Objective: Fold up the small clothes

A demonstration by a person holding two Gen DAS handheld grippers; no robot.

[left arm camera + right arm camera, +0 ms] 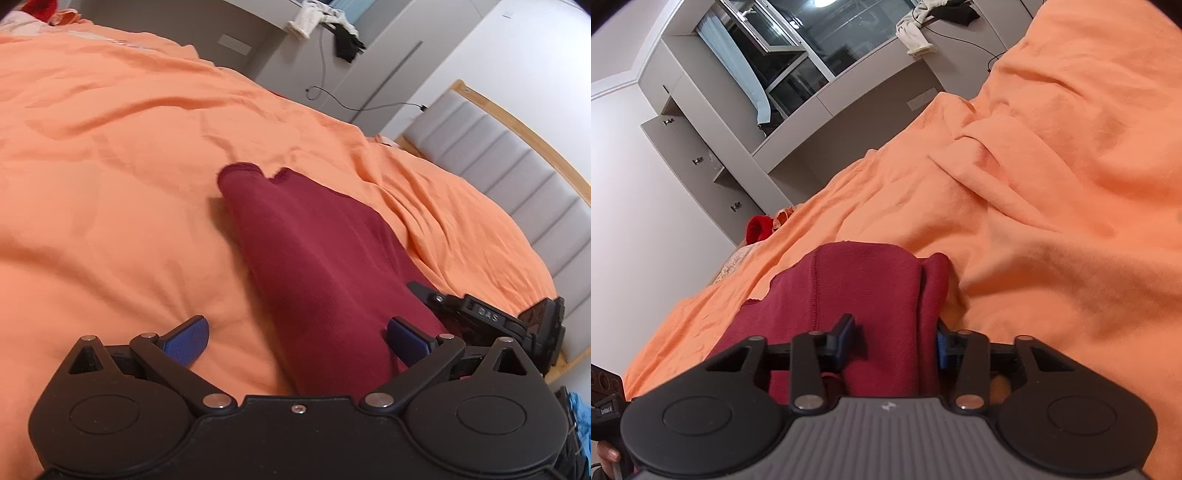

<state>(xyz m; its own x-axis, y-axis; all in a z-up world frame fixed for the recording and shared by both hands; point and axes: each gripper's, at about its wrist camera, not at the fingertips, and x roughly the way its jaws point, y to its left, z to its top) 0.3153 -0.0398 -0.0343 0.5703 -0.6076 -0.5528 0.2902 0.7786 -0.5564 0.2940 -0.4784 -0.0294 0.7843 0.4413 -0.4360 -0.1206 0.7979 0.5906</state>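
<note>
Dark red garment (317, 258) lying folded on the orange bed cover (110, 184), with the left gripper (297, 332) spread wide over its near end and the right gripper (895, 338) apparently pinching a thick fold of that garment (882, 332).

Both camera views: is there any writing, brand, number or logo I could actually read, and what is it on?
"DAS": raised letters on the black body of the right hand-held gripper, seen in the left wrist view; the mark may run on, hidden.
A small zigzag logo, no letters, on the grey ribbed housing in the right wrist view.
A small white label on the black device at the lower left: too small to read.
Nothing readable on the maroon garment or the orange bedcover.
</note>
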